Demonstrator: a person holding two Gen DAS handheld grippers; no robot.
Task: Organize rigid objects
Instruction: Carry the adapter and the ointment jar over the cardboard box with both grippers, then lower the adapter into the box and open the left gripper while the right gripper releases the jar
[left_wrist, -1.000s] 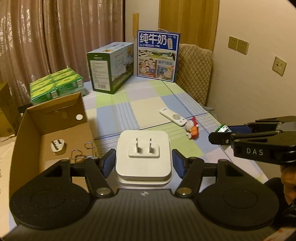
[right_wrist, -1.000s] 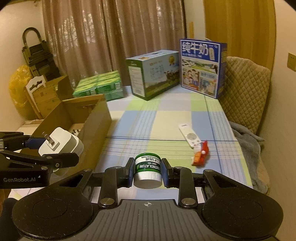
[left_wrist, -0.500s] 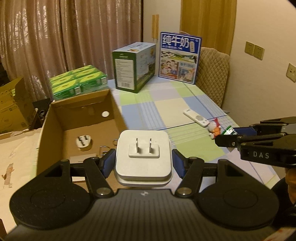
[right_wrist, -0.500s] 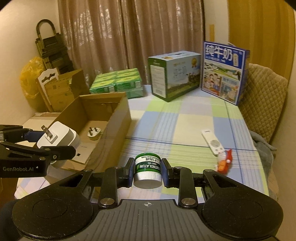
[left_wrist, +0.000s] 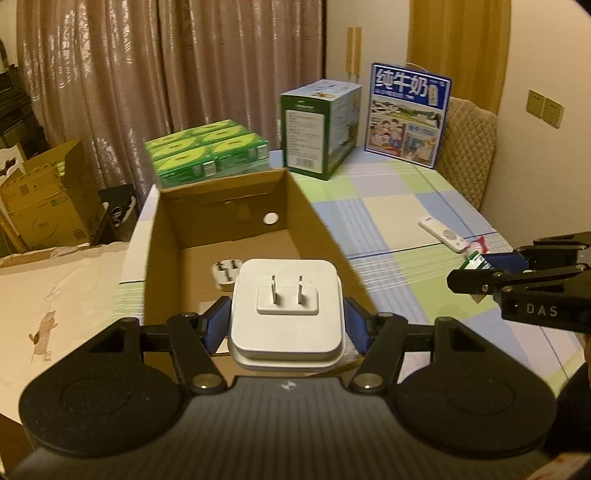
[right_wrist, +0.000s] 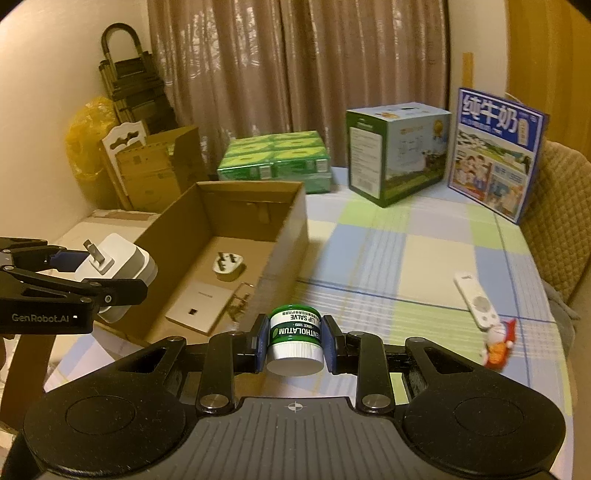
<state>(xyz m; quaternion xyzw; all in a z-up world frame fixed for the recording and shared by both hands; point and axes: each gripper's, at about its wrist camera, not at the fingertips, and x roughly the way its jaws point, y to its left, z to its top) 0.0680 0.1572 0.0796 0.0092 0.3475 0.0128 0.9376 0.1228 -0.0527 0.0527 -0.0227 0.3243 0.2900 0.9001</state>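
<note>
My left gripper (left_wrist: 286, 325) is shut on a white two-prong power adapter (left_wrist: 286, 314), held above the near end of an open cardboard box (left_wrist: 221, 184); the adapter also shows in the right wrist view (right_wrist: 118, 269). My right gripper (right_wrist: 294, 341) is shut on a green lip salve jar (right_wrist: 294, 332), held over the checked tablecloth just right of the box (right_wrist: 288, 229). Inside the box lie a white three-pin plug (right_wrist: 228, 266), a flat card (right_wrist: 201, 304) and metal clips (right_wrist: 238, 301).
A white remote (right_wrist: 474, 304) and a small red-and-white toy (right_wrist: 496, 343) lie on the table at right. Green drink packs (right_wrist: 275, 155), a green carton (right_wrist: 395, 147) and a blue milk box (right_wrist: 495, 151) stand at the back. A padded chair (left_wrist: 465, 147) is at the far right.
Both grippers have moved left with their objects. The left gripper with the adapter now sits over the box's near end; the jar has come close to the box's right wall.
</note>
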